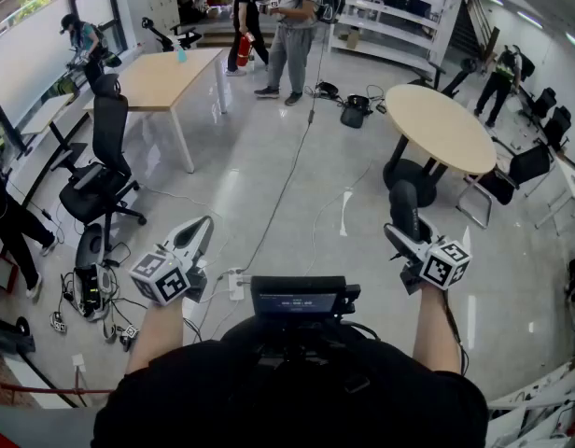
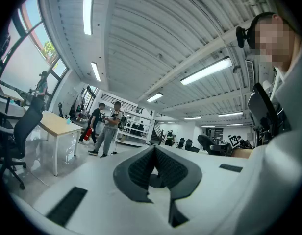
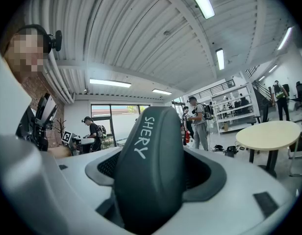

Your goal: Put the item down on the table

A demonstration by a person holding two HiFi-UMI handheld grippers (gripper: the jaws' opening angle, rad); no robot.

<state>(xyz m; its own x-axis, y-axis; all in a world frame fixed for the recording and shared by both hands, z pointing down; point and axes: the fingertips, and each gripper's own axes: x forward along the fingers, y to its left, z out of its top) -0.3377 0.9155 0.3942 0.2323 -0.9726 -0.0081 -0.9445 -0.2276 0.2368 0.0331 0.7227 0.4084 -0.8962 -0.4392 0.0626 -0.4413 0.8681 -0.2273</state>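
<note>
Head view: carrying the dark case point(image 1: 403, 205) pinched between the widely spread jaws of the right gripper point(image 1: 405, 235), in the air well short of the round table point(image 1: 443, 127), keeping the jaws of the left gripper point(image 1: 203, 229) pressed together on nothing, not yet setting it down.

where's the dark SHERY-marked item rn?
The dark item is clamped in the right tool, in the air over the floor at the head view's right, short of the round table.
</note>
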